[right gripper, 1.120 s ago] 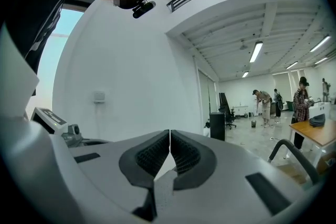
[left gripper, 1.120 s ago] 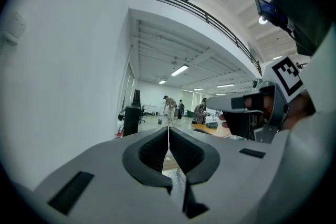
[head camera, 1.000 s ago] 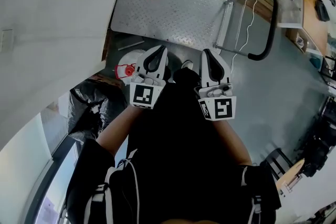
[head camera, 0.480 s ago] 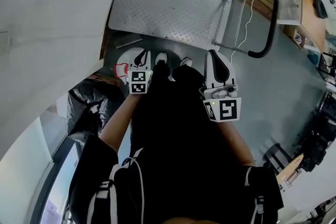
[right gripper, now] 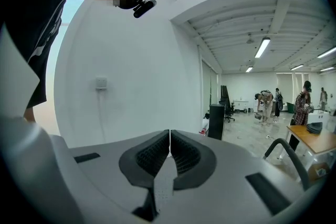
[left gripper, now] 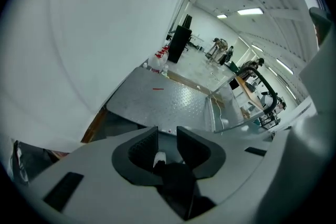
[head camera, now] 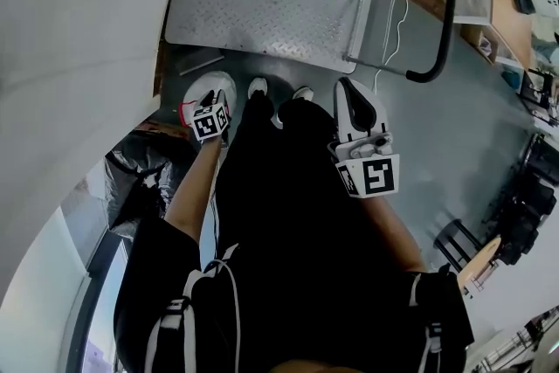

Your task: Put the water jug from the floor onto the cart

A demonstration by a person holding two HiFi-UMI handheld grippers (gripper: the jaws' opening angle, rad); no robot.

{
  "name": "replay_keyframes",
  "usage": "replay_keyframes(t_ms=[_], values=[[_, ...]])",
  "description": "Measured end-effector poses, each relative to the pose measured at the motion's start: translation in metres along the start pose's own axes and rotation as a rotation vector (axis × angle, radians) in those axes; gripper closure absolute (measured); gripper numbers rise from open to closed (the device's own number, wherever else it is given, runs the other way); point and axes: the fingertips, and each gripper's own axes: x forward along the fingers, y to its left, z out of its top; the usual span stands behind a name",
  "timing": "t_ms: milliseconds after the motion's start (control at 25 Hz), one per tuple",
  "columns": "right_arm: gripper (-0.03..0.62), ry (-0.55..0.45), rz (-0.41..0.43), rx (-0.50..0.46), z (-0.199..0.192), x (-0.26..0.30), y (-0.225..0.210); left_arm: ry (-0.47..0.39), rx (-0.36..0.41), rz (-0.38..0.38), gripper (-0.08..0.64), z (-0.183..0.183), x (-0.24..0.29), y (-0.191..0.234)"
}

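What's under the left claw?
The white water jug, with a red bit, sits on the floor. The left claw, whose jaws have just been opening with nothing between them, covers part of it, so that part is hidden.

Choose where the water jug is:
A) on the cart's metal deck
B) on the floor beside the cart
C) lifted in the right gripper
B: the head view shows the water jug on the floor just off the edge of the cart, whose deck is bare.
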Motion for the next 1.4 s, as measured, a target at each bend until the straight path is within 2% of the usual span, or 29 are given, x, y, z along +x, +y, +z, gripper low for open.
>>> replay_keyframes(t_ms=[240,360,520,760,1000,1160,1400], values=[[0.574,0.025,0.014,-0.047,-0.002,0.003,0.004,0.141,0.023,0.039,0.436,-0.043,0.021,0.032],[0.574,0.028,0.025,-0.059,-0.003,0.004,0.004,0.168,0.03,0.058,0.436,-0.061,0.028,0.045],[0.574,0.017,0.031,-0.069,-0.009,0.006,0.008,0.224,0.037,0.039,0.436,-0.085,0.041,0.054],[0.574,0.084,0.07,-0.091,-0.034,0.017,0.018,0.268,0.072,0.021,0.436,-0.102,0.062,0.057],[0.573,0.105,0.102,-0.1,-0.056,0.023,0.025,0.312,0.066,-0.02,0.433,-0.12,0.081,0.05],[0.574,0.145,0.115,-0.085,-0.069,0.024,0.019,0.339,0.075,-0.018,0.43,-0.128,0.093,0.044],[0.573,0.12,0.101,-0.083,-0.076,0.035,0.011,0.349,0.037,-0.01,0.421,-0.134,0.119,0.05]])
